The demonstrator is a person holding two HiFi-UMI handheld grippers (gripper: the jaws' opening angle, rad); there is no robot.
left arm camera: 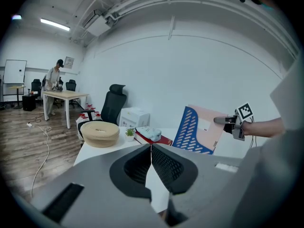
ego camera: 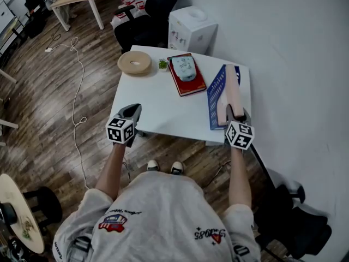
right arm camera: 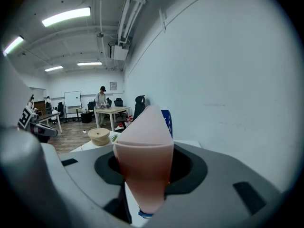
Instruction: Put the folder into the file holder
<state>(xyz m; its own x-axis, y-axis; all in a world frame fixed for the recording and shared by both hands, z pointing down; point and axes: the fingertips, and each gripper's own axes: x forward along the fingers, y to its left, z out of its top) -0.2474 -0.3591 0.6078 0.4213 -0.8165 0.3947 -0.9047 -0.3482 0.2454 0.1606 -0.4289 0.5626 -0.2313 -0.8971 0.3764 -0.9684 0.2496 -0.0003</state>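
The pink folder [ego camera: 232, 89] stands on edge at about two o'clock on the white surface [ego camera: 158, 105]. Its lower part seems to be already down behind the blue mesh wall of the file holder [ego camera: 216, 94], though I cannot tell how deep it sits. The right claw [ego camera: 235, 113] pinches the folder's near end, and the card bows into a curve between the jaws. The left claw [ego camera: 132, 111] hovers over the surface's near edge at around eight o'clock, jaws pressed together on nothing.

To my eye the folder is light, thin and springy. It is stiff enough to stand when gripped by an edge, but quick to buckle or fan open if squeezed hard. A hold near the spine or a top corner suits it best, leaving the bottom free to slide in. The holder looks light too and might shift if nudged.
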